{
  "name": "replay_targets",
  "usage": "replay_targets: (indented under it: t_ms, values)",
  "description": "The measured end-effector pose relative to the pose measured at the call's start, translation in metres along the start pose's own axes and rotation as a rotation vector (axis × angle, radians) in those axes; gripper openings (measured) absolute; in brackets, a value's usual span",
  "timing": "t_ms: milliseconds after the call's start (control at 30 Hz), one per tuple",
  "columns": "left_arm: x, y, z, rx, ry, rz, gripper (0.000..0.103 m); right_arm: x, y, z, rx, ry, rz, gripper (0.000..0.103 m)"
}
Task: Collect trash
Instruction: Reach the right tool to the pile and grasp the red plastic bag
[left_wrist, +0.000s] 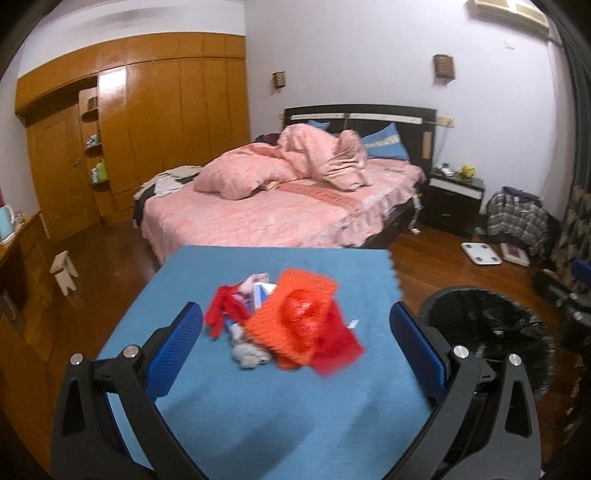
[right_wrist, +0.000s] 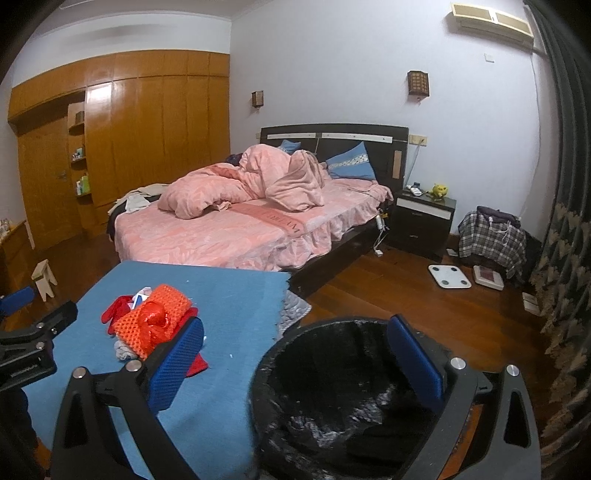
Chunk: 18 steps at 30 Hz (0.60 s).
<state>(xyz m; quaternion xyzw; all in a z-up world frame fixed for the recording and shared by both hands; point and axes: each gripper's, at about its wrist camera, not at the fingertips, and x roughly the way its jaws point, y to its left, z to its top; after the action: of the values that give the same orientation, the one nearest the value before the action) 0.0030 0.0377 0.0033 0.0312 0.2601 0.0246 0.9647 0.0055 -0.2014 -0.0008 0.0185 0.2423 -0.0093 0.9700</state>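
Note:
A pile of trash (left_wrist: 286, 319) lies on a blue-covered table (left_wrist: 258, 406): orange foam netting, a red plastic bag, red scraps and grey and white wrappers. My left gripper (left_wrist: 295, 339) is open and empty, its blue fingers spread wide to either side of the pile, just short of it. The pile also shows in the right wrist view (right_wrist: 151, 325). My right gripper (right_wrist: 295, 354) is open and empty above a bin lined with a black bag (right_wrist: 343, 398), which stands right of the table. The bin also shows in the left wrist view (left_wrist: 487, 332).
A bed with pink bedding (right_wrist: 236, 221) stands behind the table. A dark nightstand (right_wrist: 424, 218), a white scale (right_wrist: 448, 276) and a plaid bag (right_wrist: 491, 236) are on the wooden floor at right. A small stool (right_wrist: 44, 280) stands at left by the wooden wardrobe (right_wrist: 122, 140).

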Motion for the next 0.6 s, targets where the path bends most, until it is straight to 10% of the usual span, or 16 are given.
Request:
replay_targets:
  t_ms: [600]
  values:
    - [0.091,0.1,-0.044,-0.111,0.091,0.132,0.098,0.114,0.096,-0.033,-0.048,0.076,0.178,0.081]
